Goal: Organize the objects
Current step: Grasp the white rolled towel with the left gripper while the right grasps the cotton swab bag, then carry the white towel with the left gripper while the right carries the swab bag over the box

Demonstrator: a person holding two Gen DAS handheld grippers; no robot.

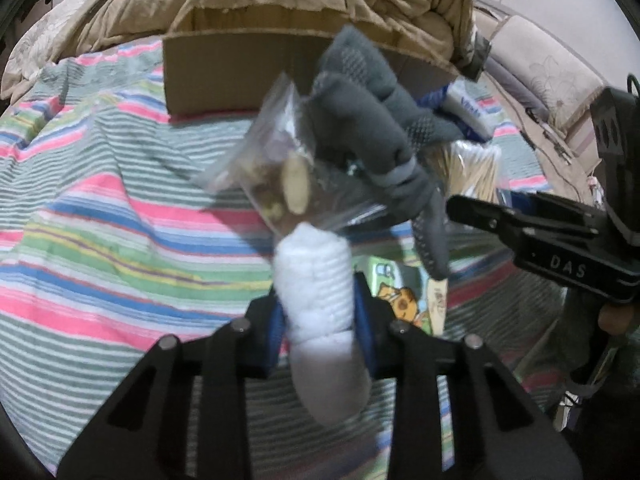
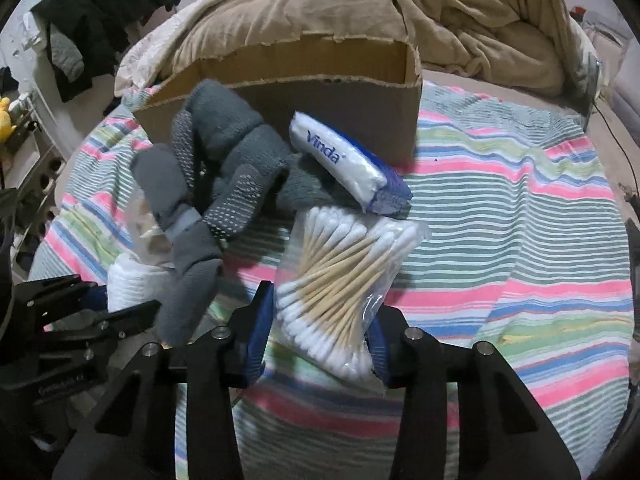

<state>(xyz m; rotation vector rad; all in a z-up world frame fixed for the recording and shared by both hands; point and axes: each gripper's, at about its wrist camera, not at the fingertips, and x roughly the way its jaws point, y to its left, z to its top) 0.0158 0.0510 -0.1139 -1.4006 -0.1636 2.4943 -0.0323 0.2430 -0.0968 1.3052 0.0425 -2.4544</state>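
Observation:
My left gripper [image 1: 320, 312] is shut on a white sock [image 1: 316, 280] and holds it up above the striped bedspread [image 1: 100, 240]. Grey grip socks [image 1: 368, 128] and a clear bag of small bits [image 1: 280, 164] hang with it, tangled together. The same grey socks show in the right wrist view [image 2: 216, 168]. My right gripper [image 2: 320, 344] has its jaws around a clear bag of cotton swabs [image 2: 340, 276]; the bag lies on the bedspread. An open cardboard box [image 2: 300, 96] stands behind.
A Vinda tissue pack [image 2: 348, 164] lies by the box. A cartoon-print packet [image 1: 400, 296] lies under the left gripper. A tan blanket [image 2: 360, 12] is heaped behind the box. Dark clothes [image 2: 104, 12] hang at the far left.

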